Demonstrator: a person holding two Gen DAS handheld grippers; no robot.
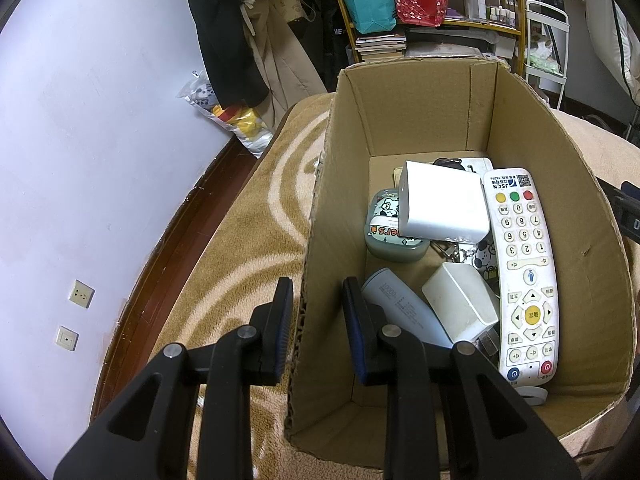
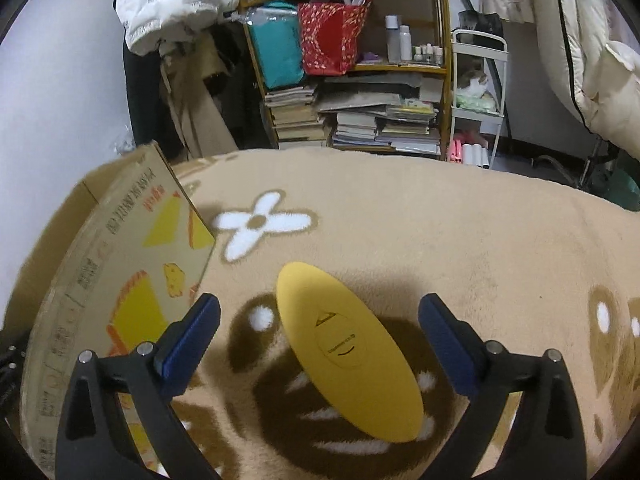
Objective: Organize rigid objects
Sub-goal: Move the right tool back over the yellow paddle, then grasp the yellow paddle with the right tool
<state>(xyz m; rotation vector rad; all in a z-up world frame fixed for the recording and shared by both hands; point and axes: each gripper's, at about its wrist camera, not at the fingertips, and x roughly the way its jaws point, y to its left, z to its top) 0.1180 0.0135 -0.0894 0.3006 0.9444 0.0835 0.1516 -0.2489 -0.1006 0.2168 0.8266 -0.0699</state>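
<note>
Left tool (image 1: 316,320): straddles cardboard box (image 1: 416,120) wall, apparently unclamped.
Right tool (image 2: 320,328): wide, around yellow oval case (image 2: 348,348), lower centre.
Technique: centre, squeeze its narrow width.

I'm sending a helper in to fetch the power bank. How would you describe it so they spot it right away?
Look inside the open cardboard box on the beige patterned blanket. At the near end, left of the long white remote and beside a cream cube charger, lies the power bank. It is the only pale blue-grey rounded bar, printed "10000".
</note>
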